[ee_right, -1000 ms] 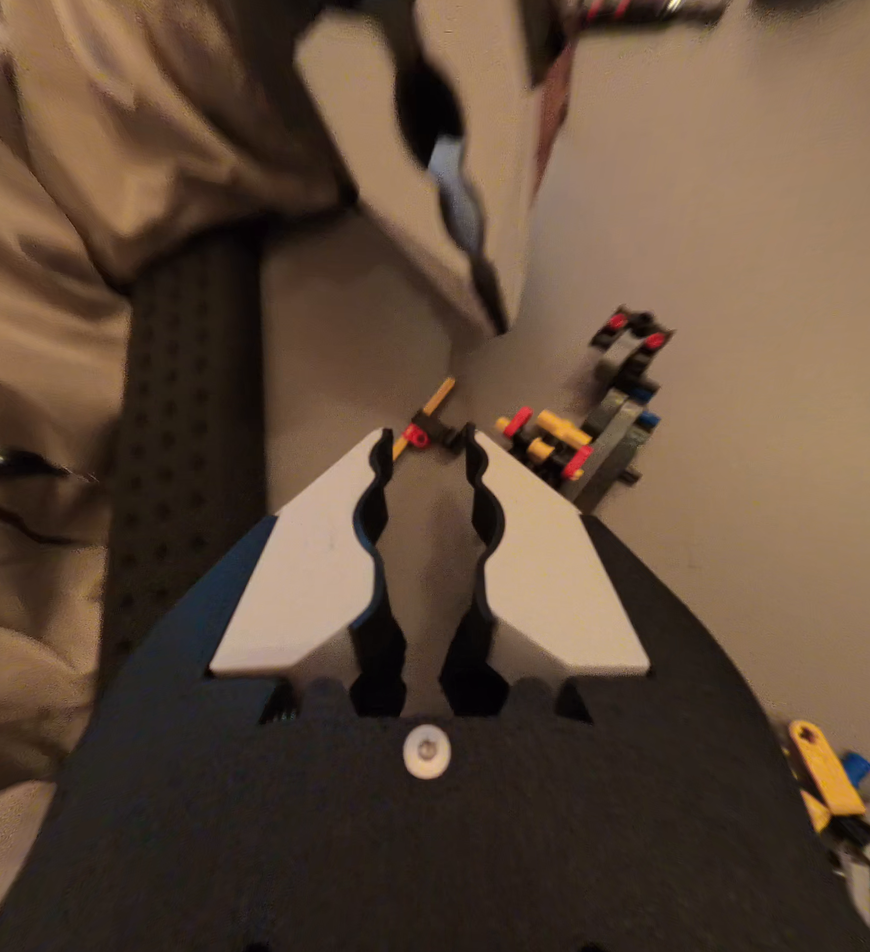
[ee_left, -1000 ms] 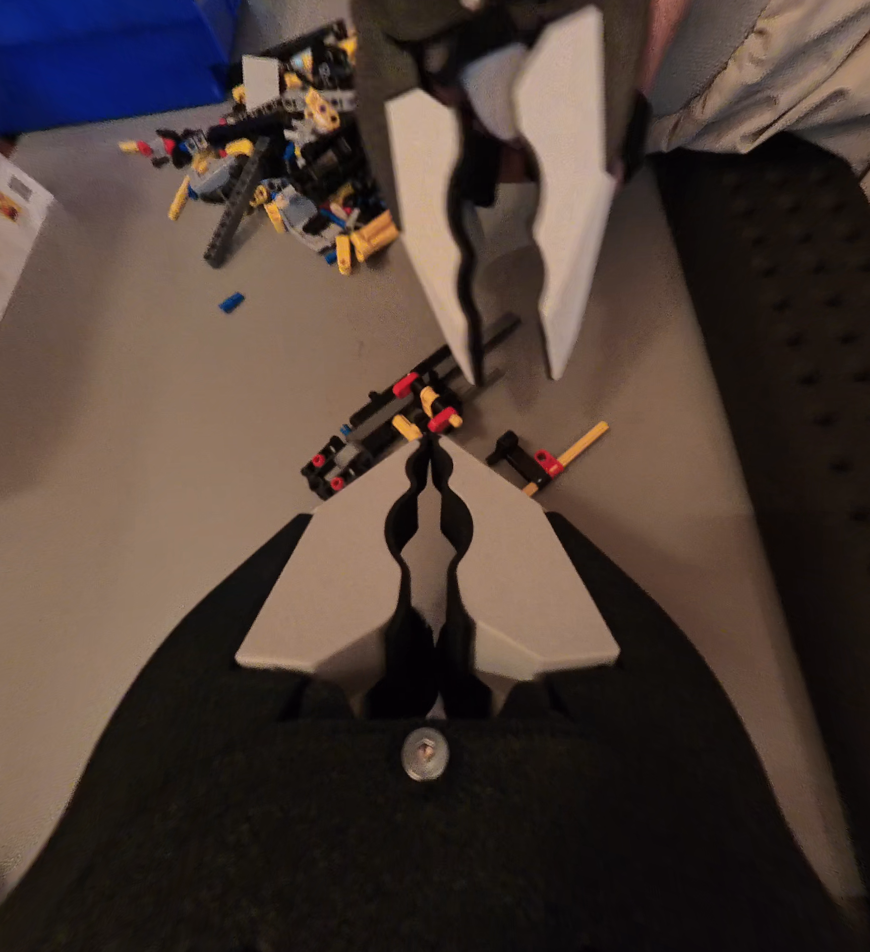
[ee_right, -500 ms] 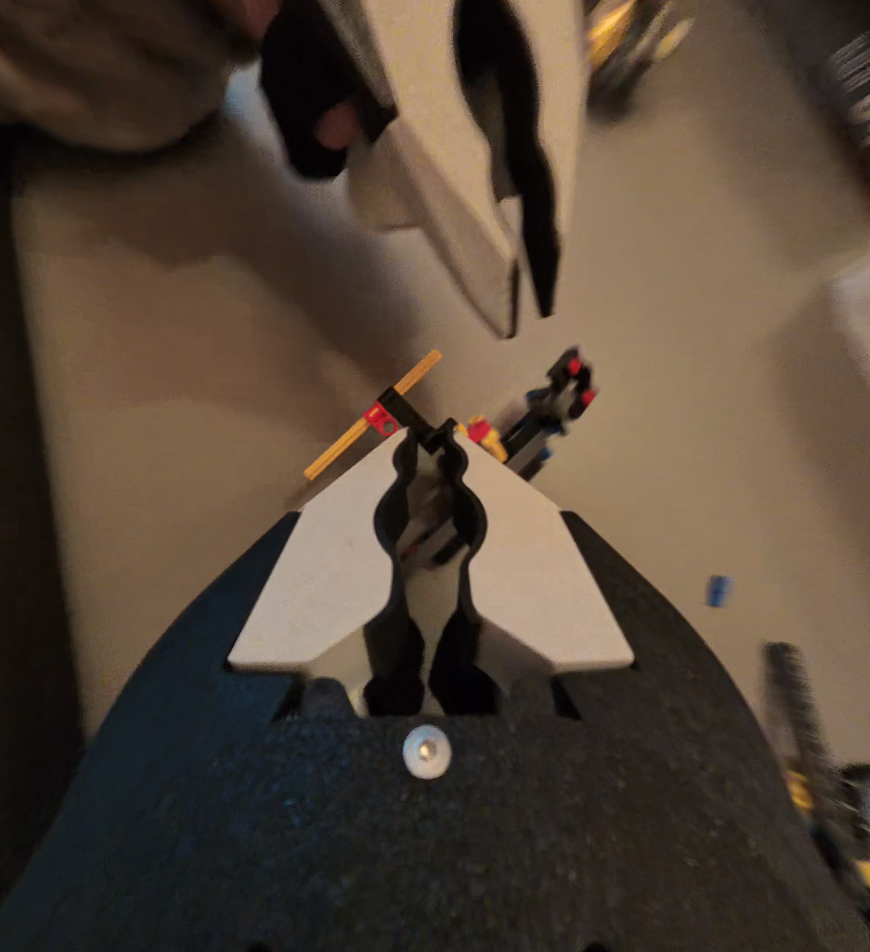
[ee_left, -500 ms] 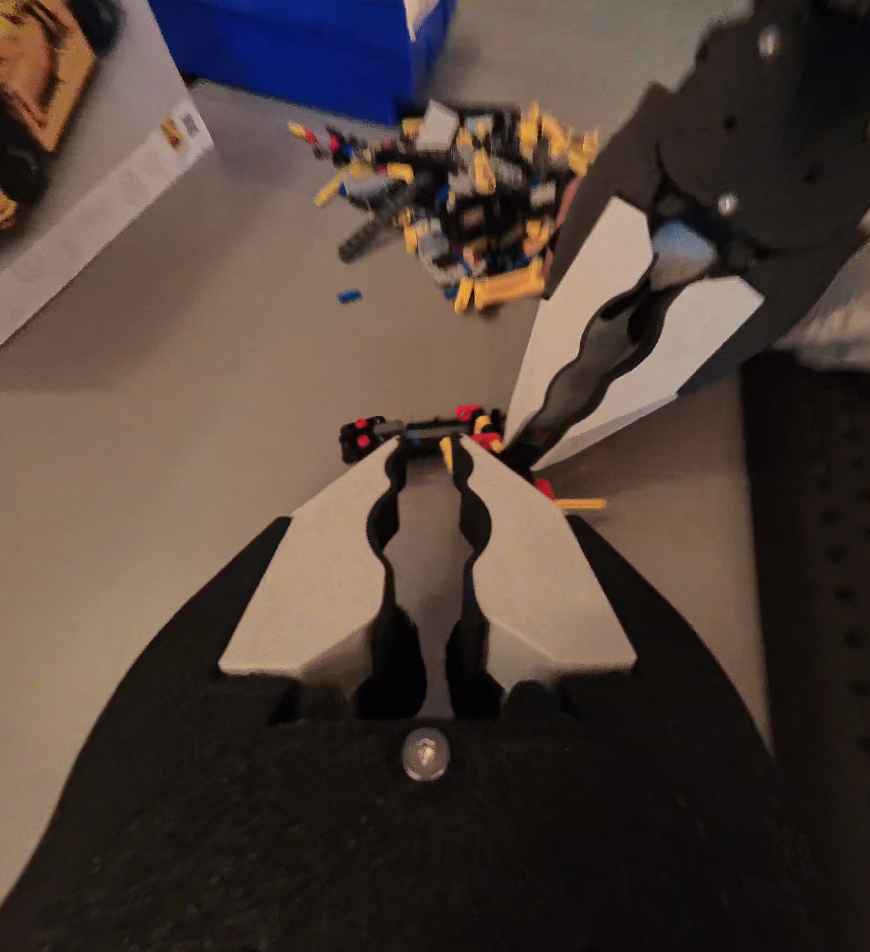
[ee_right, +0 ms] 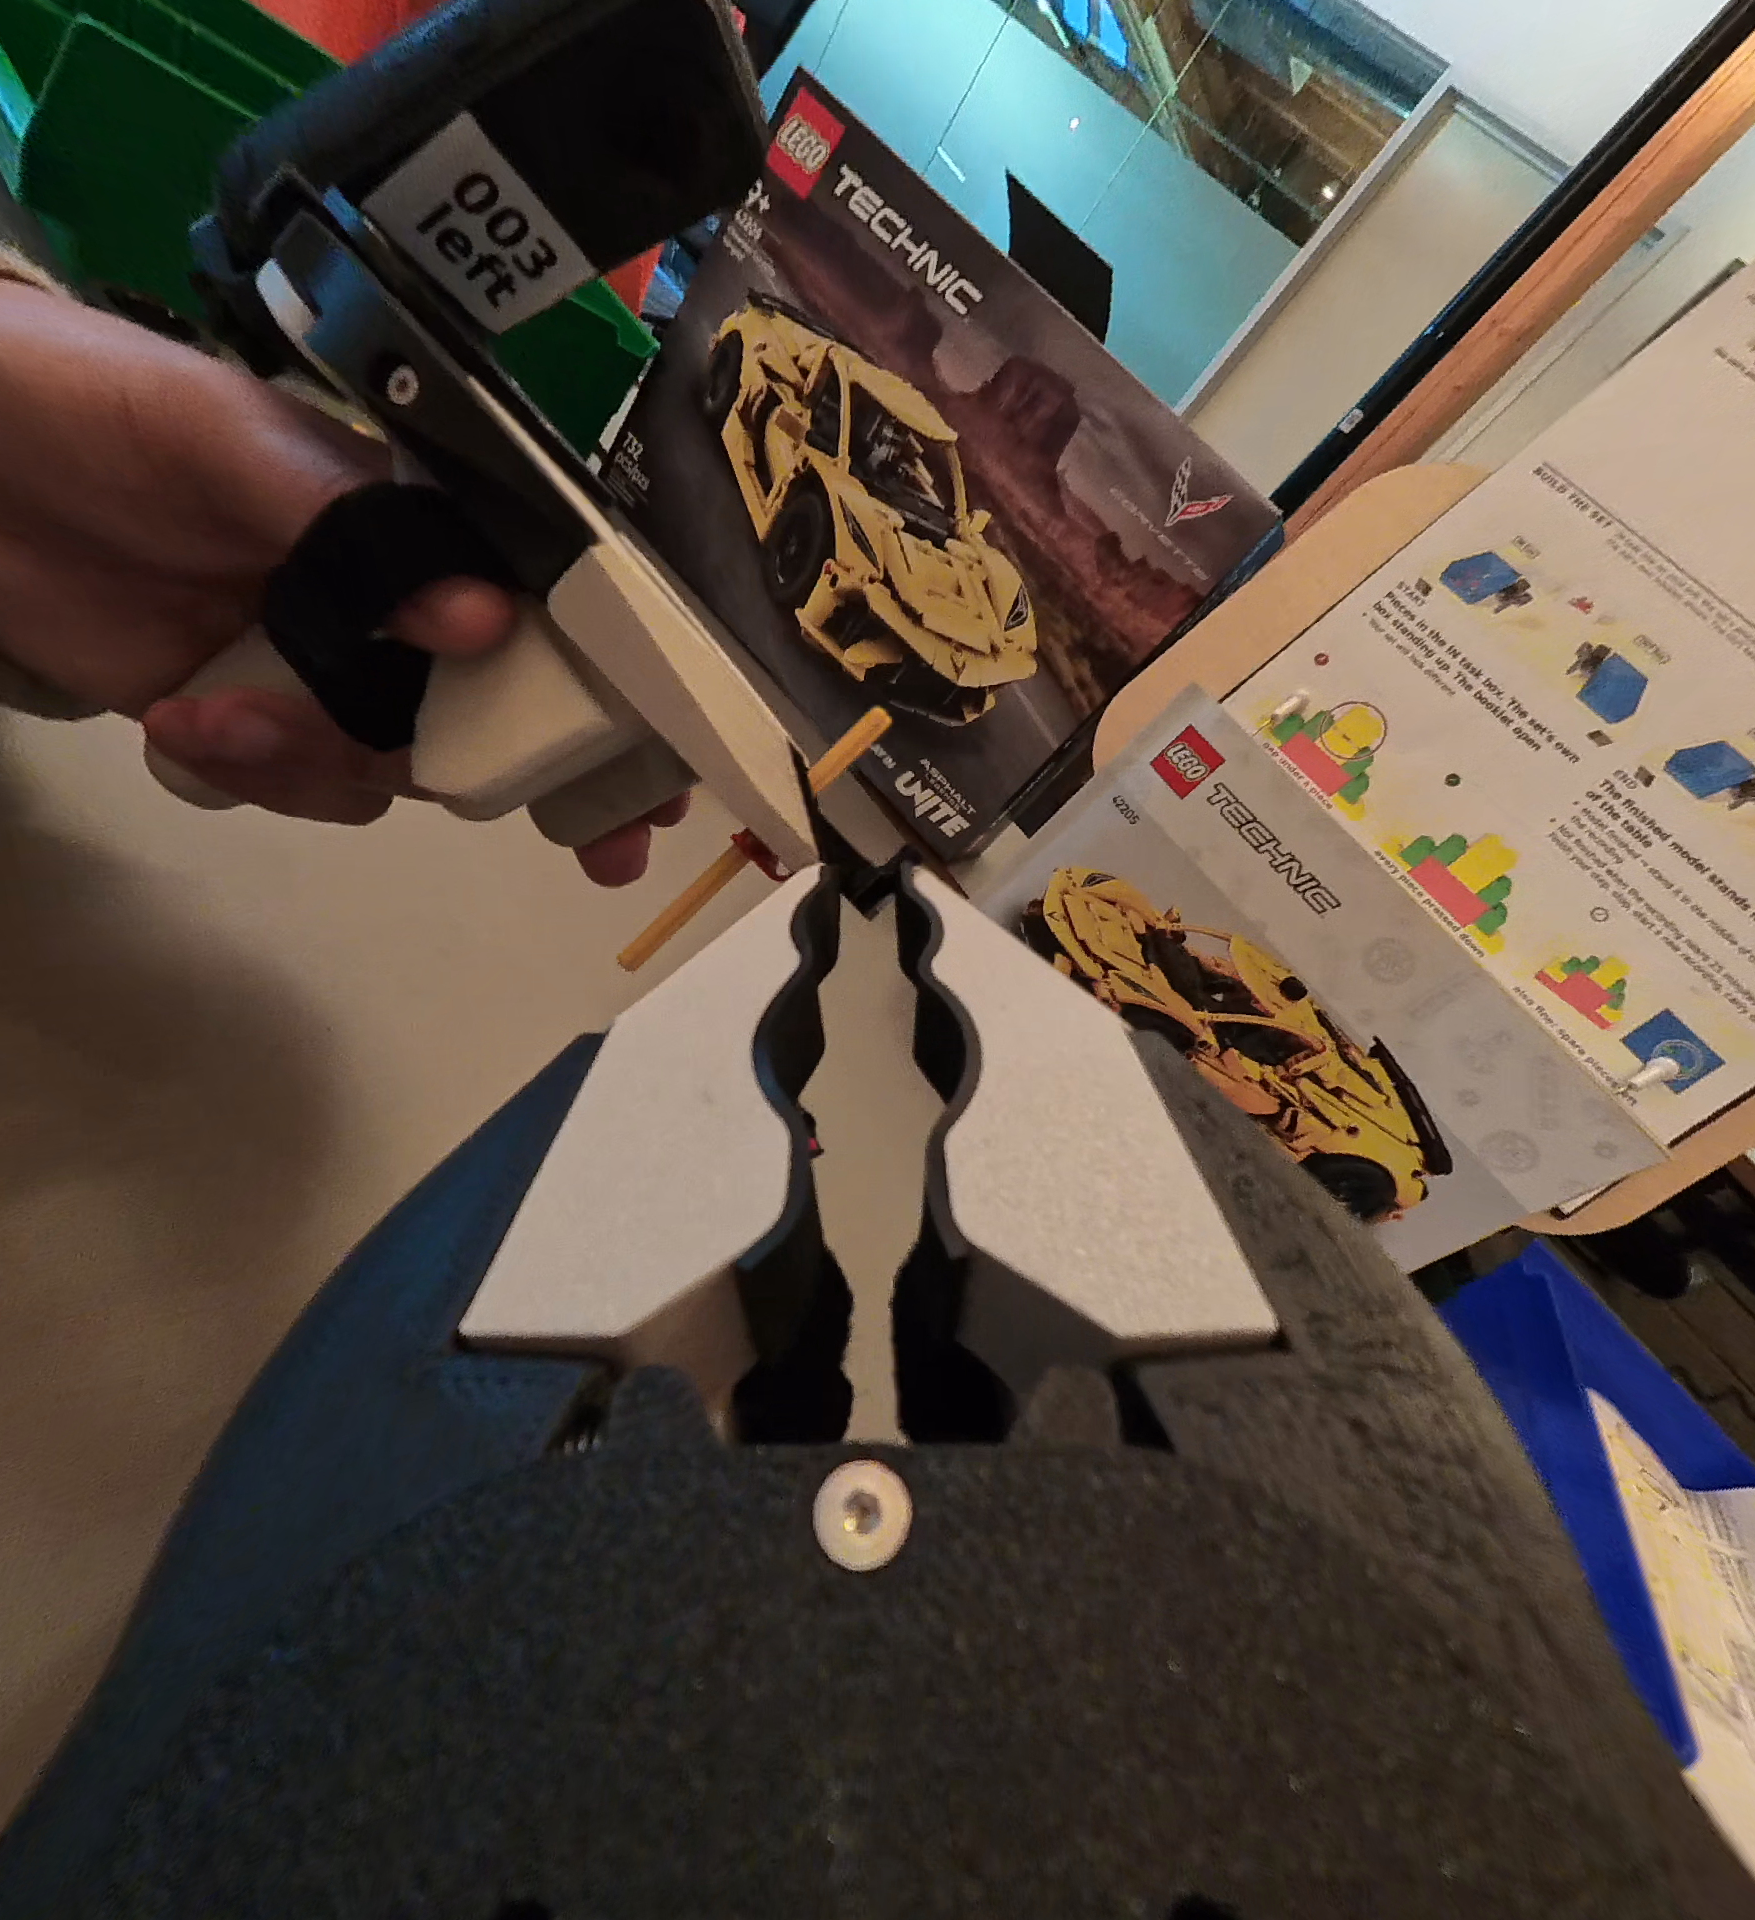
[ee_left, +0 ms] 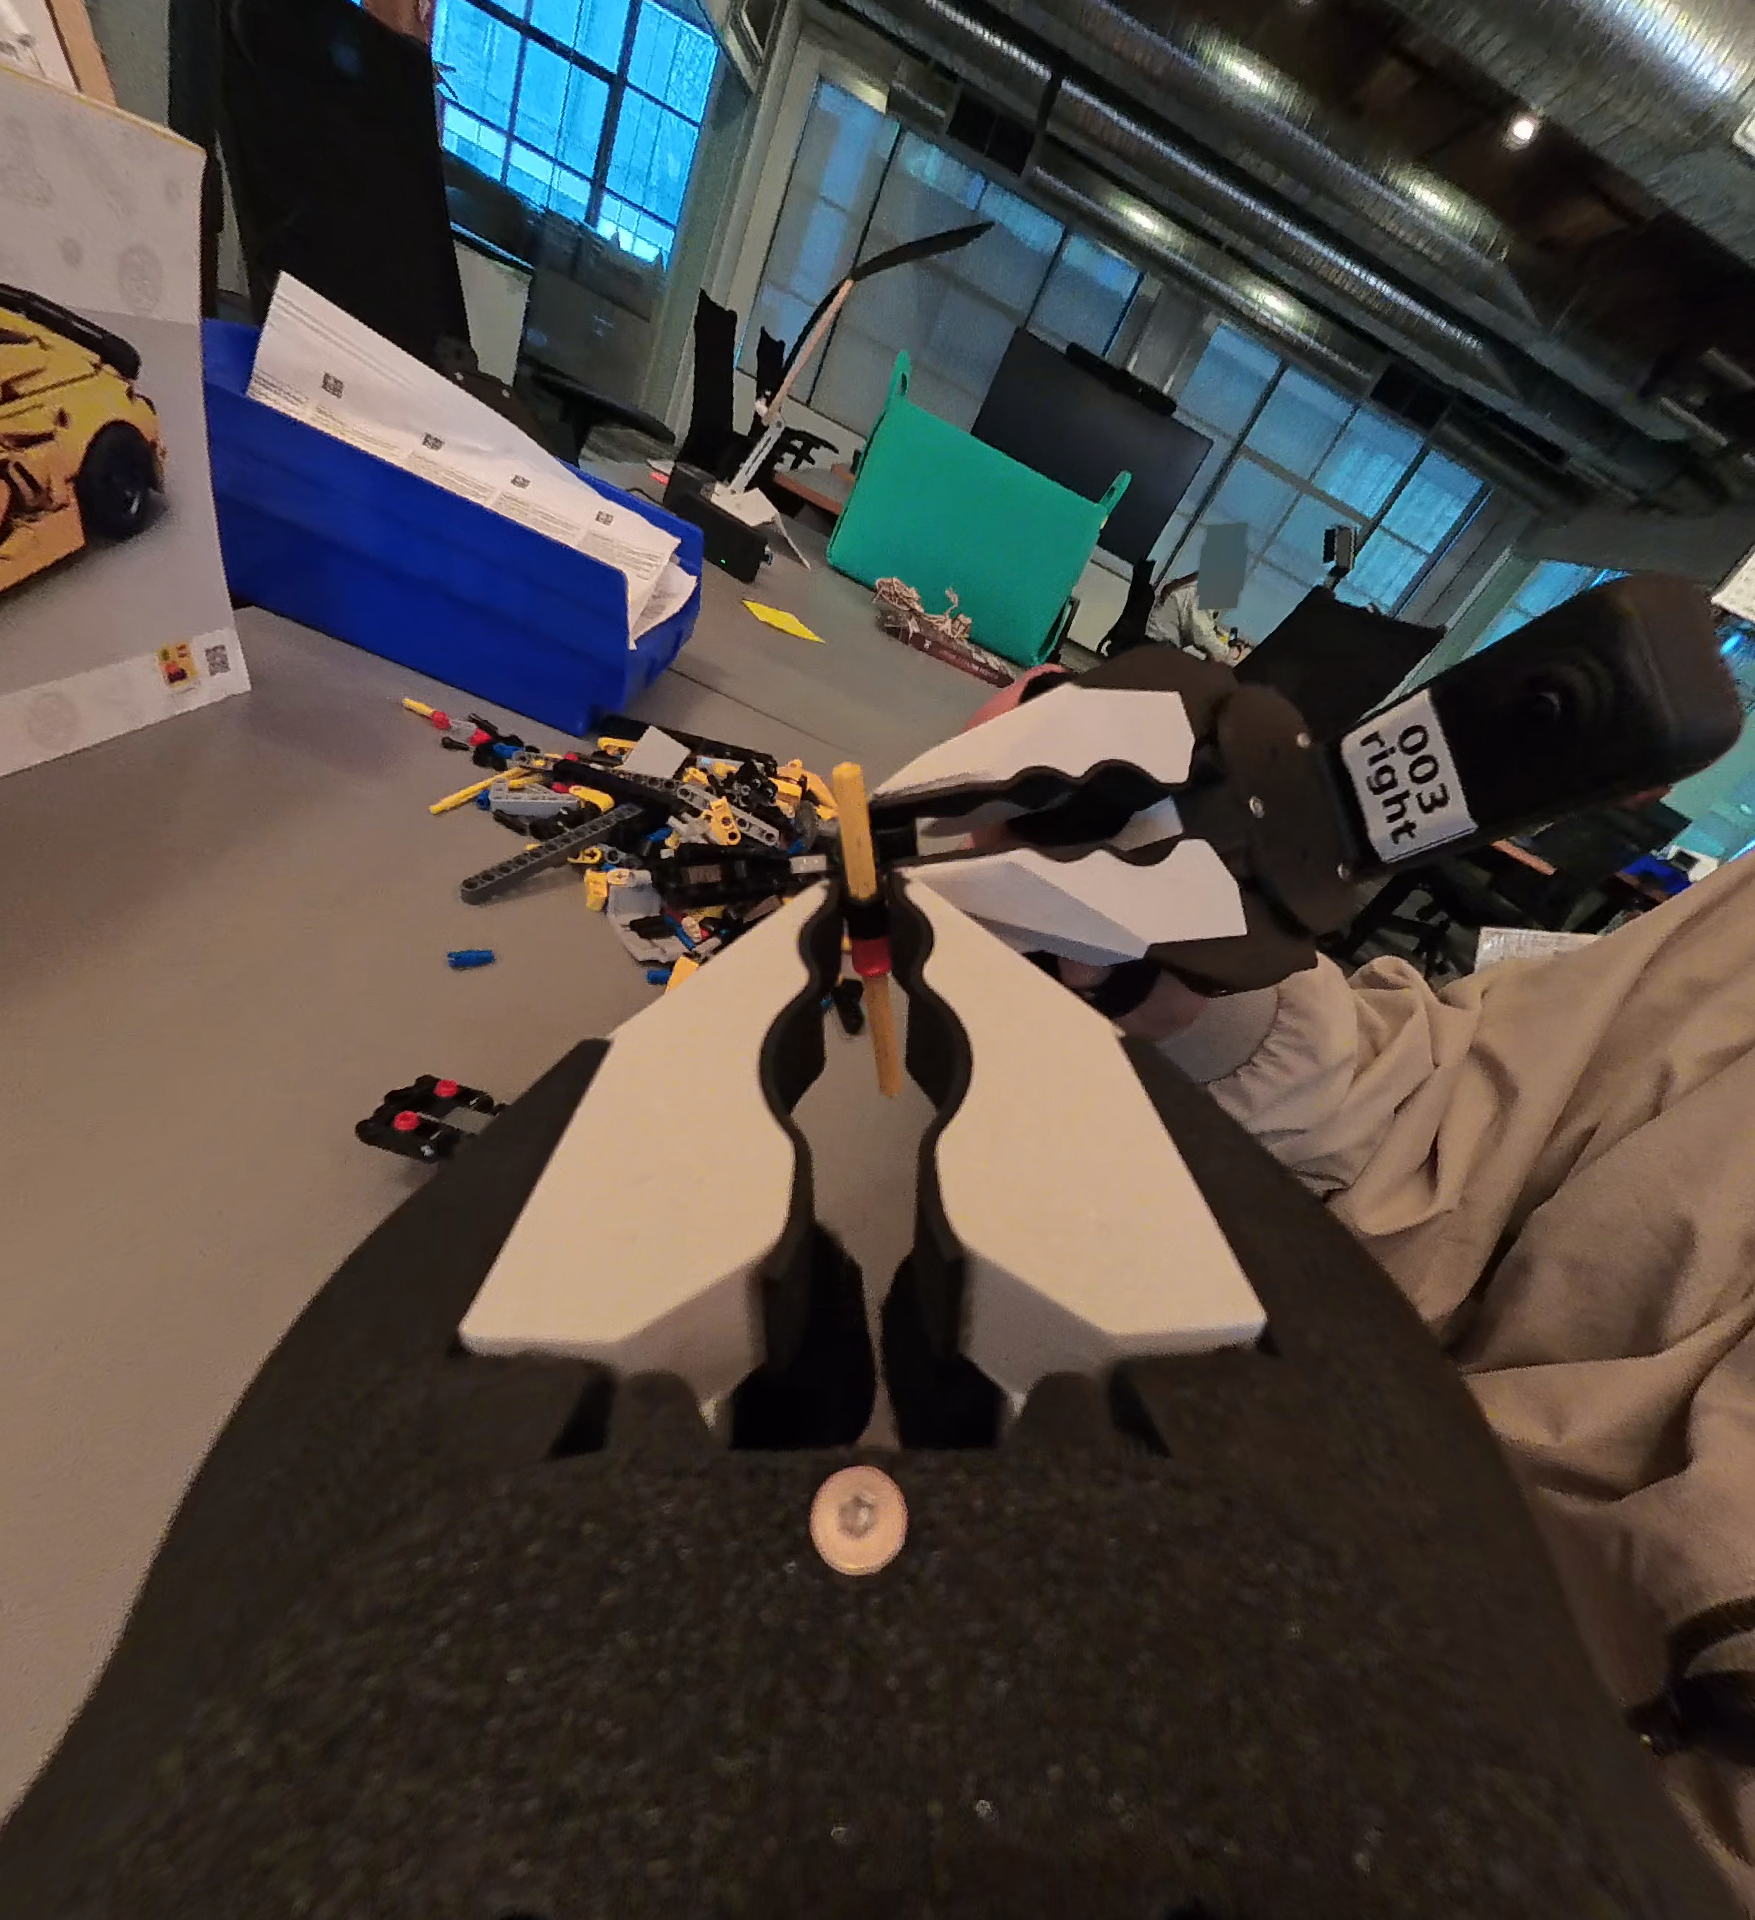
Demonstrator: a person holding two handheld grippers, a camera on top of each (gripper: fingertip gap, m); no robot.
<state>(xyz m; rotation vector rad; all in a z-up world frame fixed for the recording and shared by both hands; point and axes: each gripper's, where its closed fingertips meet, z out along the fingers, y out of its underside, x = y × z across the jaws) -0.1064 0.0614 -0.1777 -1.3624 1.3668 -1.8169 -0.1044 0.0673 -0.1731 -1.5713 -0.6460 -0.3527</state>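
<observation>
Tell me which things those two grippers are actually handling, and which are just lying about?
Being handled: yellow axle piece, pinched by both the left gripper and the right gripper.

Lying about: pile of loose parts, small black-and-red assembly, blue bin, set box, booklet.

Grey table (ee_left: 177, 935). Loose pile of building-toy parts (ee_left: 644, 821), black, yellow, grey, at 12 o'clock from centre in the left wrist view. Small black piece with red pins (ee_left: 426, 1117) apart at 9 o'clock. Single blue pin (ee_left: 470, 957) between them. Blue bin (ee_left: 416, 582) holding paper sheets at 11 o'clock; green bag (ee_left: 956, 540) far at 1 o'clock.
</observation>
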